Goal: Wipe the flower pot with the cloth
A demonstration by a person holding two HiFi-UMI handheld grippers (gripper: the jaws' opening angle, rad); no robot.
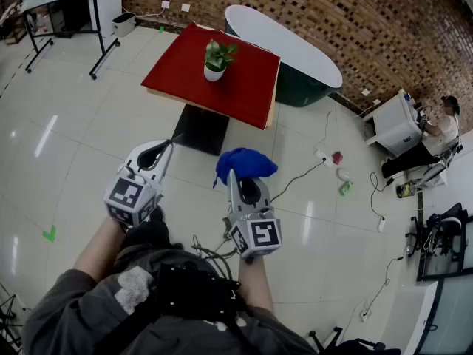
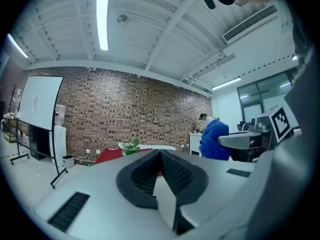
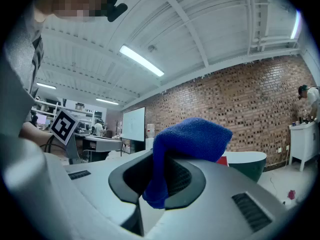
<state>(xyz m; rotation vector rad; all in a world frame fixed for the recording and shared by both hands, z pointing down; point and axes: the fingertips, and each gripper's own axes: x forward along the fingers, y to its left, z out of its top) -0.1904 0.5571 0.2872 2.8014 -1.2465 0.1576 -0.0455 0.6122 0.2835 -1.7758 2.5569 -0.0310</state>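
A white flower pot [image 1: 213, 72] with a green plant stands on the red table [image 1: 244, 87] far ahead across the floor; in the left gripper view the plant [image 2: 132, 146] shows small in front of the brick wall. My right gripper [image 1: 235, 173] is shut on a blue cloth [image 1: 244, 163], which bunches over its tips and hangs between the jaws [image 3: 190, 144]. To its left my left gripper [image 1: 167, 145] is shut and holds nothing, its jaws meeting in the left gripper view [image 2: 160, 154]. Both grippers are held level, well short of the table.
Behind the red table stands a long white-topped dark tub [image 1: 292, 54] against the brick wall. A whiteboard stand [image 1: 70, 21] is at far left. A person sits at a white desk [image 1: 395, 124] at right. Cables [image 1: 310, 172] and small items [image 1: 338, 157] lie on the tiled floor.
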